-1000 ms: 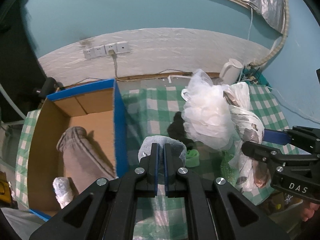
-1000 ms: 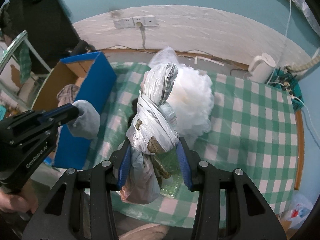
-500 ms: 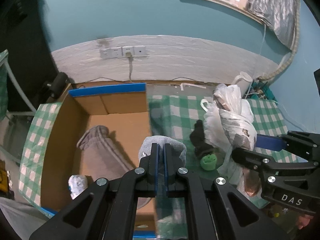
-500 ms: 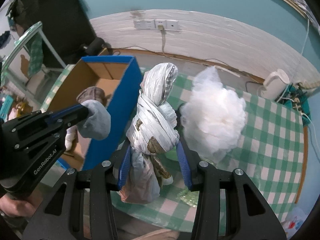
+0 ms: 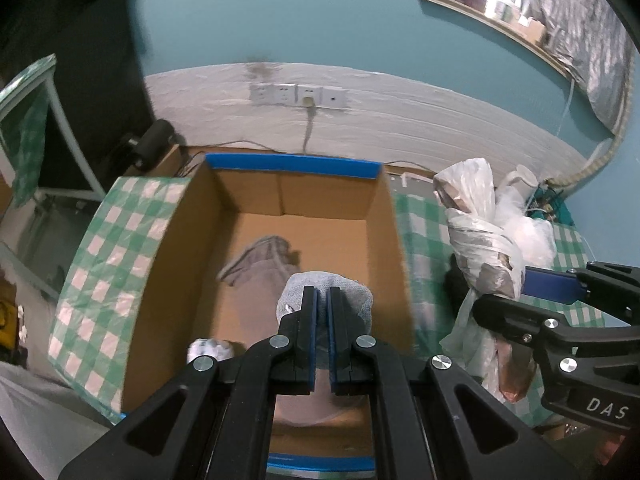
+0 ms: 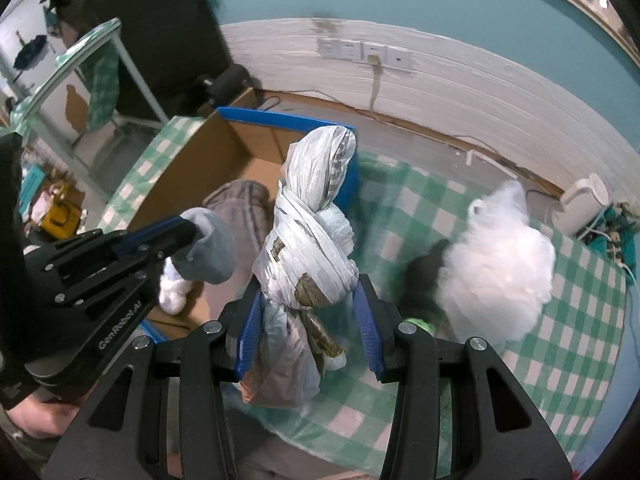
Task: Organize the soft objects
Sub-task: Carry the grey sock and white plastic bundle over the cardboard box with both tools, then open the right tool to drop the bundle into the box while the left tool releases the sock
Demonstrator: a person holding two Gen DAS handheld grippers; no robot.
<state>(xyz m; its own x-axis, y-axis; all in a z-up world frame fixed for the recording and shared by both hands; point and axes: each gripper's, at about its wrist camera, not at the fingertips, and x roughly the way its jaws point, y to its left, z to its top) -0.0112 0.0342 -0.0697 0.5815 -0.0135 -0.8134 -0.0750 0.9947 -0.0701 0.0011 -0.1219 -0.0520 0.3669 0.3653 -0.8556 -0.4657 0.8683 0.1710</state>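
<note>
My left gripper (image 5: 322, 298) is shut on a grey sock (image 5: 362, 294) and holds it above the open cardboard box (image 5: 384, 216) with blue edges. In the box lie a grey-brown cloth (image 5: 260, 264) and a small white bundle (image 5: 210, 350). My right gripper (image 6: 306, 300) is shut on a knotted plastic-bag bundle (image 6: 312, 240), held over the table just right of the box. The bundle also shows in the left wrist view (image 5: 480, 240). A white bath pouf (image 6: 500, 264), a black item (image 6: 420, 280) and a green item (image 6: 418, 324) lie on the checked tablecloth (image 6: 560, 340).
A white kettle (image 6: 584, 204) and cables stand at the table's far right. Wall sockets (image 5: 298, 96) with a cord sit behind the box. A glass-topped stand (image 6: 80, 64) is to the left of the table.
Both grippers have moved left with their loads. The left one now holds the sock over the box interior; the bag bundle has come close to the box's right wall, away from the pouf.
</note>
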